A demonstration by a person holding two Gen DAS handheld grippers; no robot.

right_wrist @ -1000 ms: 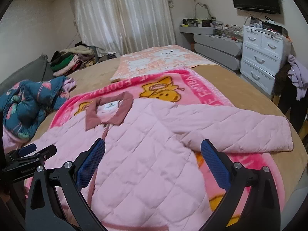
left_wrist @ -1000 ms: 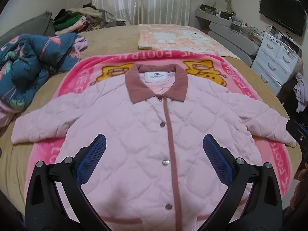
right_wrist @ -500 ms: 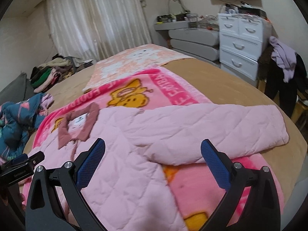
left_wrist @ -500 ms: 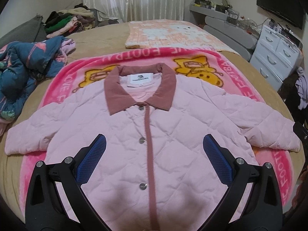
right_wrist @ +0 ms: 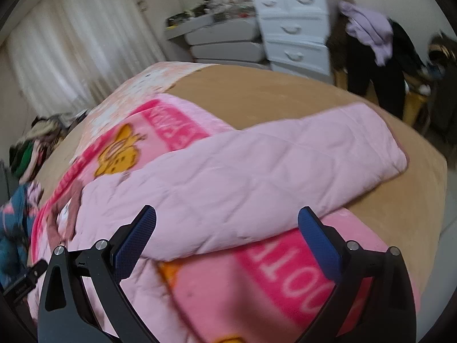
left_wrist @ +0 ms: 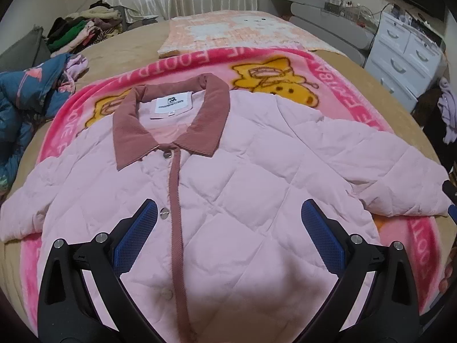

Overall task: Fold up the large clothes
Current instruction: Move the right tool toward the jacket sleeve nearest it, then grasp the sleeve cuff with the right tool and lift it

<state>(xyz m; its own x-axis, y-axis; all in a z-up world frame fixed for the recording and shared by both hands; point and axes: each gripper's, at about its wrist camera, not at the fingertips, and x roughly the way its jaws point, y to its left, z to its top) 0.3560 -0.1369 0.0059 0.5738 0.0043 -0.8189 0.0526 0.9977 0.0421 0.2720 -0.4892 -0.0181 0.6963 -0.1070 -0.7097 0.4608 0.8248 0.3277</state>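
A pink quilted jacket [left_wrist: 242,177] with a dusty-rose collar [left_wrist: 171,111] lies flat, front up and buttoned, on a pink cartoon blanket [left_wrist: 328,80]. Both sleeves are spread out sideways. My left gripper [left_wrist: 228,228] hovers open over the jacket's chest, just right of the button strip. My right gripper [right_wrist: 227,234] is open above the underside of the jacket's right-hand sleeve [right_wrist: 257,171], whose cuff [right_wrist: 380,154] reaches the bed's tan edge. Neither gripper holds anything. The right wrist view is motion-blurred.
The blanket lies on a tan bed [left_wrist: 120,51]. A blue patterned garment [left_wrist: 25,97] is heaped at the left, with a clothes pile [left_wrist: 80,28] behind. A peach blanket [left_wrist: 234,31] lies beyond. White drawers [right_wrist: 291,28] and hanging clothes [right_wrist: 368,34] stand to the right.
My left gripper has moved forward and right over the jacket's chest. My right gripper has swung right toward the outstretched sleeve, and its view is now blurred. Both stay open.
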